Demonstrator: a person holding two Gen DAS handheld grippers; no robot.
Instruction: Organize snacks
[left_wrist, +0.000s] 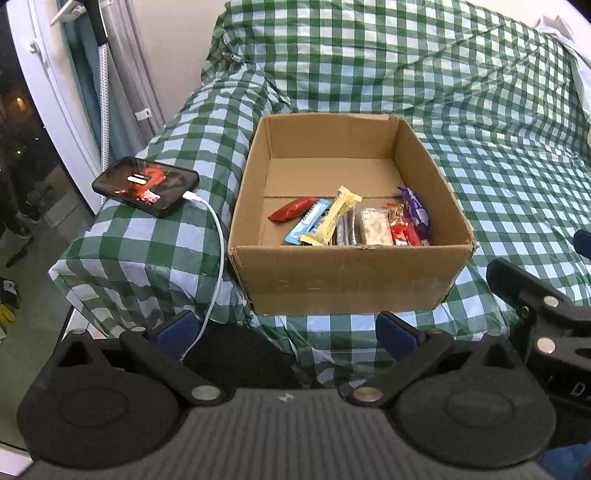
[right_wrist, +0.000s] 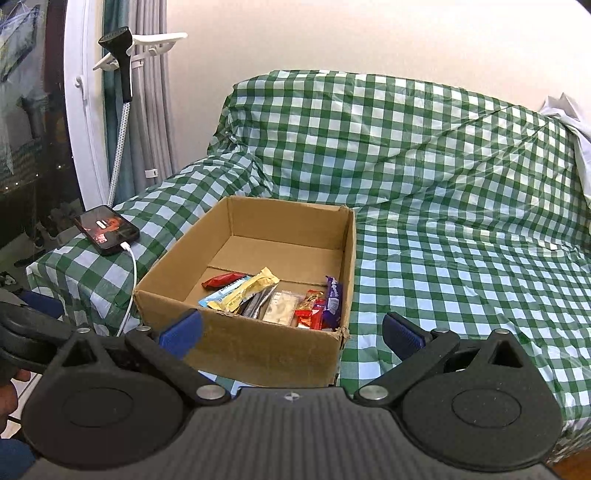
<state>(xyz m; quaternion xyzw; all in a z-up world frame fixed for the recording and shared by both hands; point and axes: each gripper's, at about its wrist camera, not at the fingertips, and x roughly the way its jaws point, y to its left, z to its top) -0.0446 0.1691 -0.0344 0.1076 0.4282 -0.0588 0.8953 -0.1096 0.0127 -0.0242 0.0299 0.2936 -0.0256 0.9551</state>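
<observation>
An open cardboard box (left_wrist: 351, 277) (right_wrist: 258, 350) sits on a sofa covered in green-checked cloth. Several wrapped snacks lie along its near wall: a red bar (left_wrist: 291, 208) (right_wrist: 221, 281), a blue bar (left_wrist: 308, 221), a yellow bar (left_wrist: 332, 216) (right_wrist: 245, 290), a clear pale packet (left_wrist: 375, 227) (right_wrist: 280, 308), red packets (left_wrist: 404, 232) (right_wrist: 310, 317) and a purple bar (left_wrist: 415, 210) (right_wrist: 333, 301). My left gripper (left_wrist: 286, 332) hangs open in front of the box, empty. My right gripper (right_wrist: 291, 332) is open too, just before the box's near corner, holding nothing.
A black phone (left_wrist: 146, 184) (right_wrist: 107, 229) with a white charging cable (left_wrist: 218, 254) (right_wrist: 132, 280) lies on the sofa's left armrest (left_wrist: 122, 254). Curtains and a glass door stand at the left. The right gripper's body (left_wrist: 546, 325) shows at the left view's right edge. Sofa seat (right_wrist: 461, 277) stretches right of the box.
</observation>
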